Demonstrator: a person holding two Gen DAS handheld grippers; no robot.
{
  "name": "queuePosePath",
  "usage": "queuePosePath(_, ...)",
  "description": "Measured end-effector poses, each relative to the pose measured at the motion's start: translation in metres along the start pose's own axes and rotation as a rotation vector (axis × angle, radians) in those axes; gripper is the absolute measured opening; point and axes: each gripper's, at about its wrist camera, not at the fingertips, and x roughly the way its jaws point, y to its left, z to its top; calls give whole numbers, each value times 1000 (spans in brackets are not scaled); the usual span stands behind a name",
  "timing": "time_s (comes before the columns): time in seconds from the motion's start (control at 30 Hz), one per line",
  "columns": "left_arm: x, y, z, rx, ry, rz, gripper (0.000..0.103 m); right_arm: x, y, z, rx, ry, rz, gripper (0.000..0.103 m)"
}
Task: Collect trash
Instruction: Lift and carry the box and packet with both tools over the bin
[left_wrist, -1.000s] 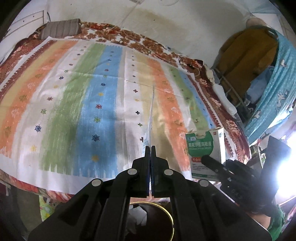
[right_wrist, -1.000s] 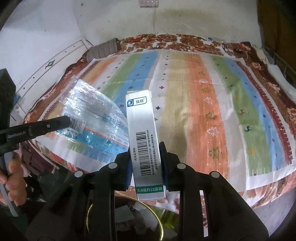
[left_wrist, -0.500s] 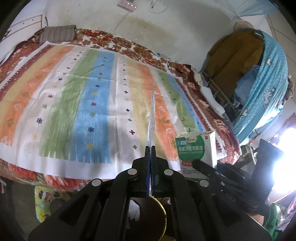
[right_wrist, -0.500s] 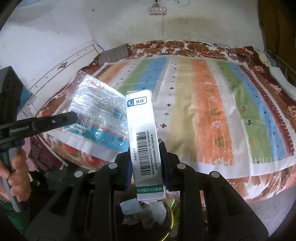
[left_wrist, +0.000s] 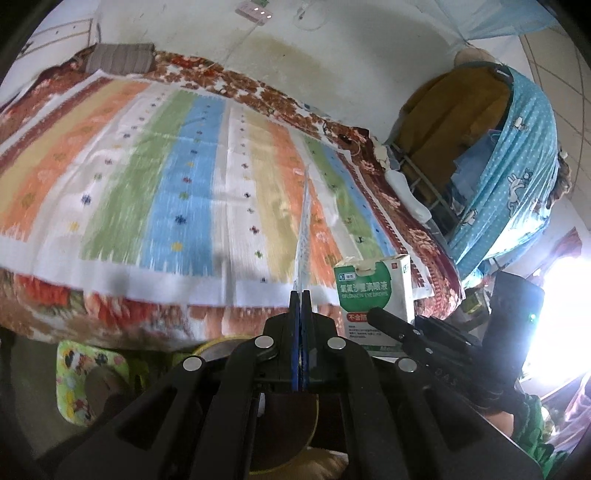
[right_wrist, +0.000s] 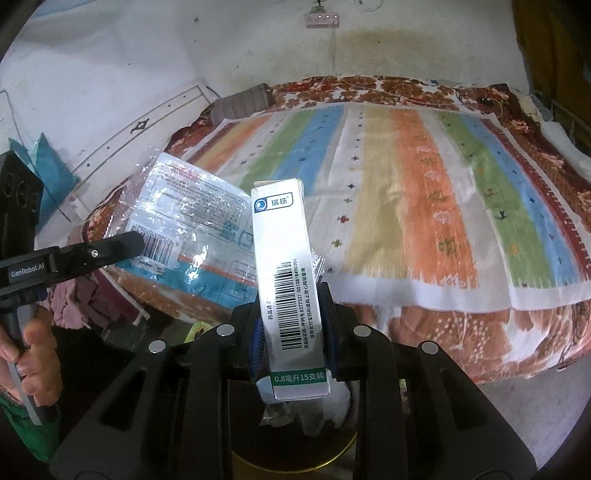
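Observation:
My left gripper (left_wrist: 300, 295) is shut on a thin clear plastic wrapper (left_wrist: 303, 229), seen edge-on in its own view. In the right wrist view the same wrapper (right_wrist: 188, 218) shows flat, with a barcode and blue print, pinched by the left fingers (right_wrist: 110, 245). My right gripper (right_wrist: 291, 314) is shut on a tall white and green medicine box (right_wrist: 288, 280), which also appears at the right of the left wrist view as the green-labelled medicine box (left_wrist: 373, 291). Below both grippers sits a round bin with a gold rim (right_wrist: 347, 448) and white crumpled paper (right_wrist: 340, 402) inside.
A bed with a striped cloth (right_wrist: 424, 206) fills the background, its front edge close to the bin. A green patterned stool (left_wrist: 88, 376) stands at the lower left of the left wrist view. A blue curtain (left_wrist: 517, 162) hangs over a rack at the right. A hand (right_wrist: 33, 354) holds the left gripper's handle.
Both grippers have drawn back from the bed, each keeping its grip. The bed's front edge and the floor beside it have come into view, and the bin now sits beneath them.

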Motion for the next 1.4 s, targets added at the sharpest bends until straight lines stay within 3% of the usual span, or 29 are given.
queuePosePath(0.17,-2,7,-21,-44,45,-61,0,2,6,-21,10,33,13,24)
queuePosePath(0.33,1,3,-39,-27,77,-51,0,5,12,-39,20,63,10,24)
queuePosePath(0.8,48,7,-73,5,241,183,0,45,-7,-73,90,242,-68,24)
queuePosePath(1.03,56,19,-75,-63,262,185,0,70,-11,-79,134,324,-62,24)
queuePosePath(1.4,103,45,-85,-226,369,184,0,108,-19,-92,132,437,-119,24)
